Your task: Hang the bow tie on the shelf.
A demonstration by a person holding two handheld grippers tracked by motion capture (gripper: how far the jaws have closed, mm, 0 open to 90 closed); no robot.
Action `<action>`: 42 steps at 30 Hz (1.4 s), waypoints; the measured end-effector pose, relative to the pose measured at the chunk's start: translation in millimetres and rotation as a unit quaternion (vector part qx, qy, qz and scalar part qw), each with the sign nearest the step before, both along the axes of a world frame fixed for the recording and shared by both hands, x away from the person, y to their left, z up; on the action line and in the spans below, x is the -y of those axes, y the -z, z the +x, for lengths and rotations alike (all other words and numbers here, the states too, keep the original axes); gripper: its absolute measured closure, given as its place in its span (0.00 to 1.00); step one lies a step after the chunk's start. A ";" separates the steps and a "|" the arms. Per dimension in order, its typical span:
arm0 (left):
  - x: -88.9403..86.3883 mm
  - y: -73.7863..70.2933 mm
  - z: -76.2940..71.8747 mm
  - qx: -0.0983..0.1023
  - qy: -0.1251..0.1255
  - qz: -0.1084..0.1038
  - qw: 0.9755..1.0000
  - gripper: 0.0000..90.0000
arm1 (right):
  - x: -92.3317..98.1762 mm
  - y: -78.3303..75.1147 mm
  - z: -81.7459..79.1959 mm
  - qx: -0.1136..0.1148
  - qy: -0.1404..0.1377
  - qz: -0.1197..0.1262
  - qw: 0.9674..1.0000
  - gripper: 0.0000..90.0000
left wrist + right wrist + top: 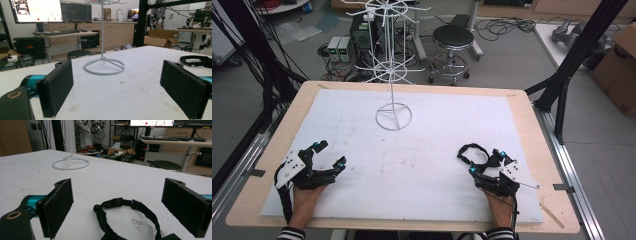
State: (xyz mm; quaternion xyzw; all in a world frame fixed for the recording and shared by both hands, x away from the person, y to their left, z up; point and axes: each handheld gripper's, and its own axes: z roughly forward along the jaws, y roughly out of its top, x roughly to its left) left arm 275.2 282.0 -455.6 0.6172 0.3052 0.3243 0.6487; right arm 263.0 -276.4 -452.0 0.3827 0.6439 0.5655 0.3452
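Note:
A black fabric strap loop (472,152) (126,216) lies flat on the white mat at the near right. My right gripper (486,161) (120,207) rests on the mat with its jaws wide open on either side of the loop's near part, pads not touching it. At the near left, my left gripper (329,154) (117,85) also rests open with nothing between its pads. A white wire display stand (393,60) rises from its ring base (394,116) (104,66) (70,164) at the far middle. The strap also appears at the right edge of the left gripper view (196,60).
The white mat (412,160) covers a wooden table (532,130). A wooden stick (552,215) lies on the table's near right corner. Beyond the far edge stand a black stool (453,37), electronics boxes (343,47) and black frame posts (577,55).

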 end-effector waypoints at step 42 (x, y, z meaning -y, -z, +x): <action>0.1 0.0 0.0 0.000 -0.001 0.001 1.000 0.14 | 0.3 -34.0 21.8 -0.067 -0.031 -0.058 0.996 0.11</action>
